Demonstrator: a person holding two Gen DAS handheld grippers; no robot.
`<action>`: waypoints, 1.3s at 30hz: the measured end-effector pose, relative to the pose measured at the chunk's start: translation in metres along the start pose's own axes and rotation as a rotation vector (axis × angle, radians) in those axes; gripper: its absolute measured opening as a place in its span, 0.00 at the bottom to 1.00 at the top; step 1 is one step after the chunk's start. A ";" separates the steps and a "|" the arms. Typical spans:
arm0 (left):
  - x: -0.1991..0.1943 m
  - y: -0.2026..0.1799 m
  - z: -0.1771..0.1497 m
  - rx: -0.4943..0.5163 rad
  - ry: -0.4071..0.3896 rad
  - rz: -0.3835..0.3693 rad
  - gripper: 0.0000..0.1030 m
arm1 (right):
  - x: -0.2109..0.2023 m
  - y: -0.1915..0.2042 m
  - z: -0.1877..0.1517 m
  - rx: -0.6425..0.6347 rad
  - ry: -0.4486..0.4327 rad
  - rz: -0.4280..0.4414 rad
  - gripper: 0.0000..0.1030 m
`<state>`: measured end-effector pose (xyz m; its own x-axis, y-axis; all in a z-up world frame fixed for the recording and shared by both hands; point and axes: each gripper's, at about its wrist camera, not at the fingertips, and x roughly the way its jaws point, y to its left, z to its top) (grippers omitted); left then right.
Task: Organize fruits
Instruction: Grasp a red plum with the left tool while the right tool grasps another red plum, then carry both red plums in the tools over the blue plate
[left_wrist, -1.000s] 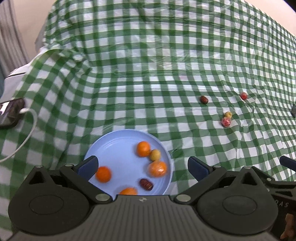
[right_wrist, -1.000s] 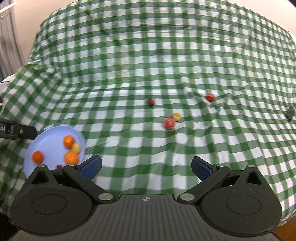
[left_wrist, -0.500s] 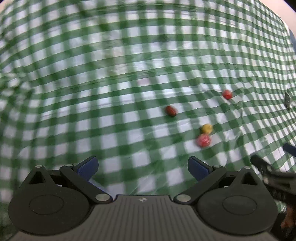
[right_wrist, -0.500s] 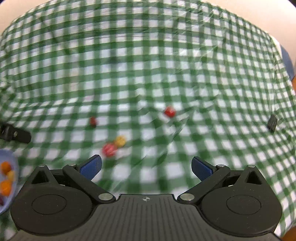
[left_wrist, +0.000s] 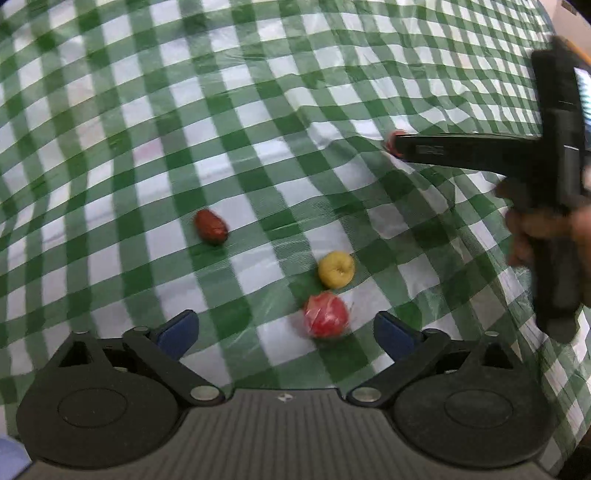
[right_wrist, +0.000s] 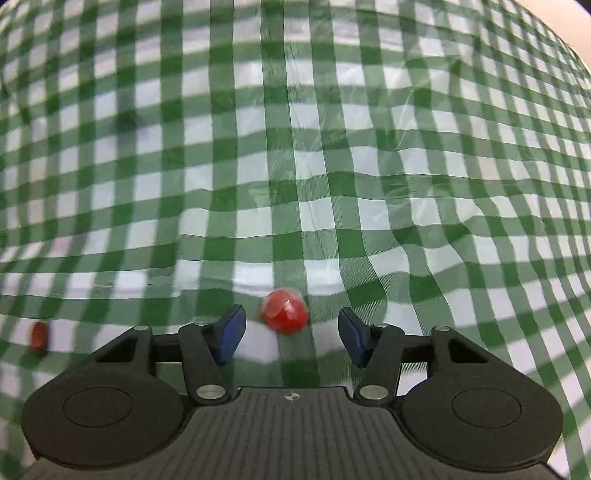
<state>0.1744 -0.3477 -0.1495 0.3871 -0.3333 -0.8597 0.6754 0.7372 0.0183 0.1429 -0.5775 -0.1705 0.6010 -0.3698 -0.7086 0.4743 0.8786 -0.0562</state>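
In the left wrist view my left gripper (left_wrist: 284, 328) is open, with a wrapped red fruit (left_wrist: 327, 319) between its blue pads, not touched. A yellow fruit (left_wrist: 336, 269) lies just beyond it and a brown date (left_wrist: 210, 227) further left. The right gripper's body (left_wrist: 554, 184) reaches in from the right, its finger over a small red fruit (left_wrist: 394, 137). In the right wrist view my right gripper (right_wrist: 291, 332) is open around that small red fruit (right_wrist: 284, 310), pads apart from it. The date (right_wrist: 38, 336) shows blurred at far left.
A green and white checked tablecloth (left_wrist: 258, 110) with wrinkles covers the whole table. A corner of the blue plate (left_wrist: 11, 458) shows at the bottom left of the left wrist view.
Both grippers moved forward and down toward the loose fruits. The plate left the left view. The right gripper's jaws narrowed around the small red fruit.
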 end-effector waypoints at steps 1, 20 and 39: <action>0.005 -0.002 0.001 0.008 0.008 -0.009 0.88 | 0.012 -0.001 0.001 -0.012 0.015 -0.006 0.55; -0.154 0.027 -0.065 -0.063 -0.031 0.030 0.31 | -0.222 0.015 -0.053 0.063 -0.070 -0.029 0.27; -0.333 0.092 -0.217 -0.231 -0.131 0.068 0.31 | -0.452 0.187 -0.114 -0.008 -0.030 0.347 0.27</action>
<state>-0.0288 -0.0416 0.0274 0.5149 -0.3405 -0.7867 0.4899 0.8700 -0.0559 -0.1132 -0.2119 0.0595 0.7443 -0.0573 -0.6654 0.2336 0.9557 0.1790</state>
